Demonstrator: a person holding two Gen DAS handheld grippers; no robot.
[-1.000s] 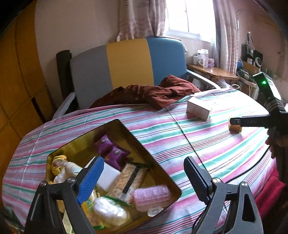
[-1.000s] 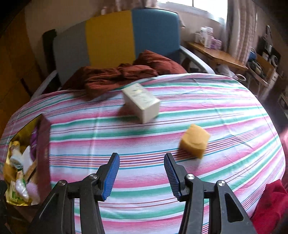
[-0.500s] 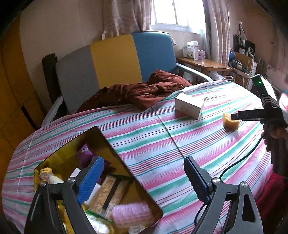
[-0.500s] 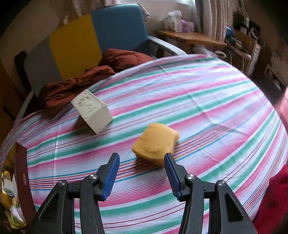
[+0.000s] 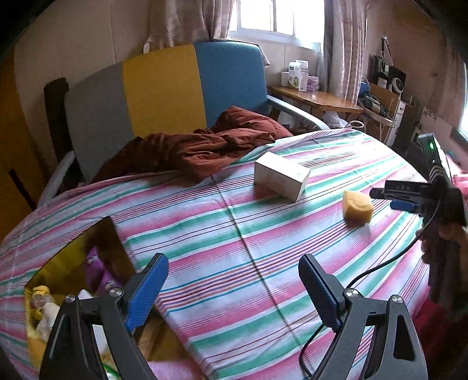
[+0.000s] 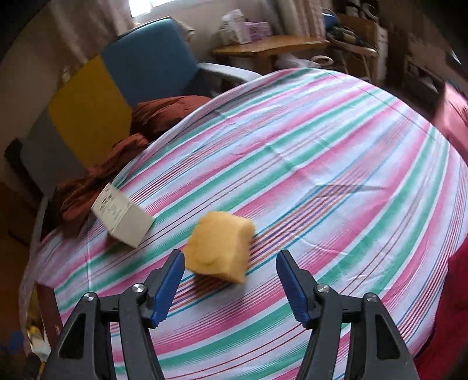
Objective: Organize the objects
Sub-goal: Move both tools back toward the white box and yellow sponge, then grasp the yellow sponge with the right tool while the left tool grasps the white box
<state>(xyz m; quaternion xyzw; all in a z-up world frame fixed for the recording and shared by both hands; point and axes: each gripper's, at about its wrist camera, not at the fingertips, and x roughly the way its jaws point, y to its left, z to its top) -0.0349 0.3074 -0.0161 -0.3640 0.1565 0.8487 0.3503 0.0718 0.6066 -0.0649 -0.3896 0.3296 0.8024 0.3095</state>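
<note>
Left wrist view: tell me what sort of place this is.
Probably a lived-in room at home, a bedroom or sitting room. A table under a striped cloth, an armchair draped with a rust blanket, a curtained window and a cluttered wooden side table.

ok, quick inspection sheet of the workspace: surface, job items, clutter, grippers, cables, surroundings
Surface: striped tablecloth over a round table, a seam running across it.
Job's things: yellow sponge and white box lie apart on the cloth; open gold tin at the left edge holds small items.
Clutter: rust-red cloth bunched at the far edge, partly on the table.
Grippers: left gripper open, nothing between its fingers; right gripper opening, just short of the sponge, not touching.
Cables: black cable hangs from the right gripper.
Surroundings: grey, yellow and blue chair, wooden side table, curtained window.
</note>
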